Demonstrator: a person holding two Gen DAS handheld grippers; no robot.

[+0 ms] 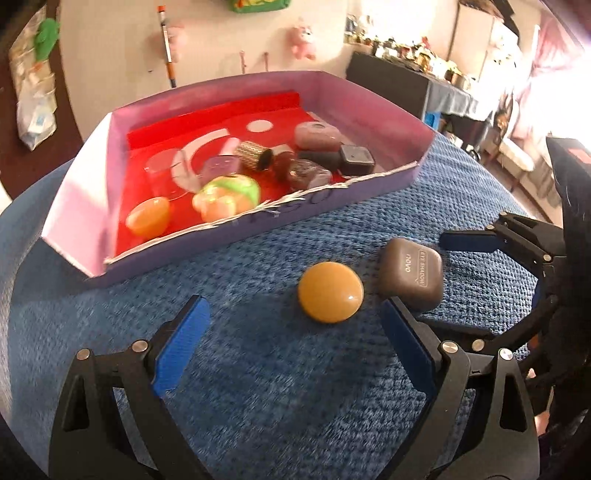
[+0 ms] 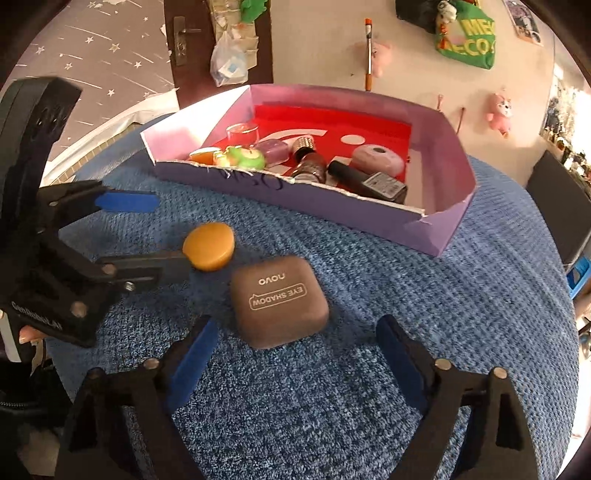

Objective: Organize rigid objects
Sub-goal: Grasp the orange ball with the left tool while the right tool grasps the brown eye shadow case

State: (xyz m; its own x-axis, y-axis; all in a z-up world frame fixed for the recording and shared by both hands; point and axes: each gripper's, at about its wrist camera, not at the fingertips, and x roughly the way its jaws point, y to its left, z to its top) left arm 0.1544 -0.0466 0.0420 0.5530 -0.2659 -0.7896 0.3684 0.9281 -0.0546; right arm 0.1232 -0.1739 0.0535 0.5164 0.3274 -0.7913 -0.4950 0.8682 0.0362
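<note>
left claw (image 1: 291, 328) spread wide, empty; right claw (image 2: 295, 350) spread wide, empty | one orange disc (image 1: 330, 291) and one brown case (image 2: 279, 301) lie close together on blue bench (image 2: 424, 295), outside purple box (image 1: 369, 192) | right view alone reads "novo EYE SHADOW" fully; door handle (image 2: 180, 37) seen there only

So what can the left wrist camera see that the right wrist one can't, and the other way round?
Only the left wrist view shows the dark cluttered shelf far right. Only the right wrist view shows the green bag on the wall and the door handle. Both show the purple box of small items, the orange disc, the brown eye shadow case, and both open grippers, left and right.
</note>
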